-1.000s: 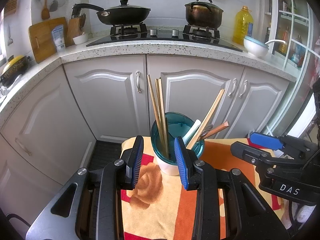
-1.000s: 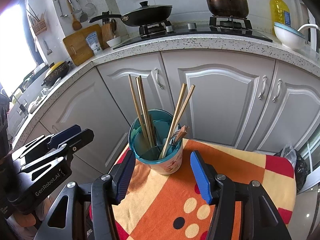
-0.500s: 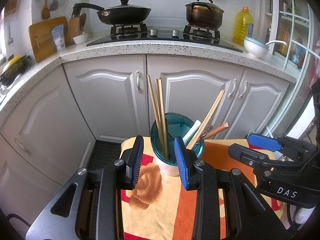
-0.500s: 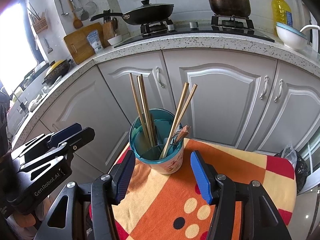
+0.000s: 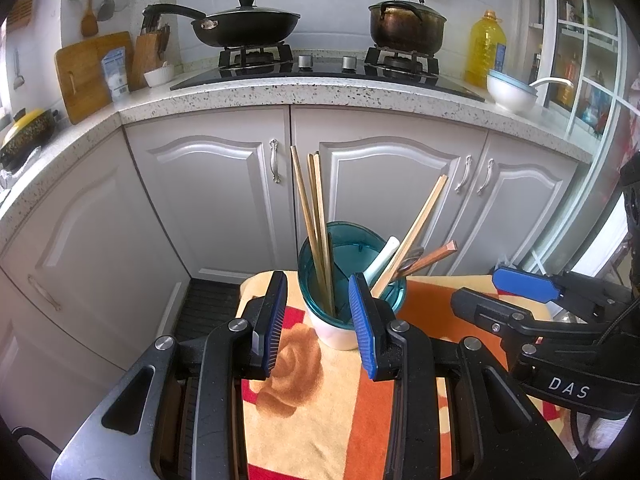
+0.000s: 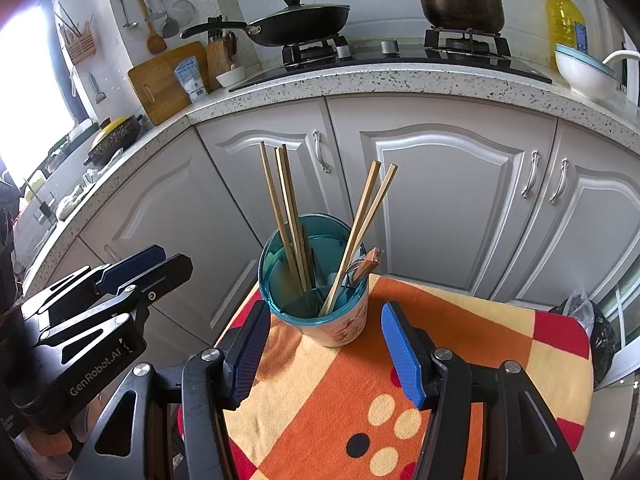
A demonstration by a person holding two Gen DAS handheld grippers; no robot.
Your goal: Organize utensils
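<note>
Left gripper (image 5: 318,322): black frame, blue ribbed pads, jaws parted, nothing between the pads. It sits at 6 o'clock of the utensil cup, short of it; no contact visible.

Right gripper (image 6: 326,346): same build, jaws spread wider than the left's, also holding nothing. Cup stands at 12 o'clock beyond its tips, apart from both pads. In the left wrist view this gripper shows at 3 o'clock of the frame.

Round cup with teal translucent insert and white outer wall (image 6: 316,312): upright on the orange, yellow and red patterned cloth (image 6: 460,344), near the cloth's far left corner. Insert is split by dividers.

Contents: three long bamboo chopsticks (image 5: 316,216) lean toward 11 o'clock in the left section; two more bamboo chopsticks (image 6: 360,224) lean toward 1 o'clock. A white spoon handle (image 5: 382,258) and a reddish-brown wooden handle (image 5: 434,256) stick out at the cup's 2 o'clock rim, with something metal beside them, too small to identify.

Beyond, at 12 o'clock: grey panelled cabinet doors (image 5: 384,200), speckled stone counter (image 5: 320,94), gas hob with lidded black frying pan (image 5: 244,26) and dark lidded pot (image 5: 406,24).
</note>
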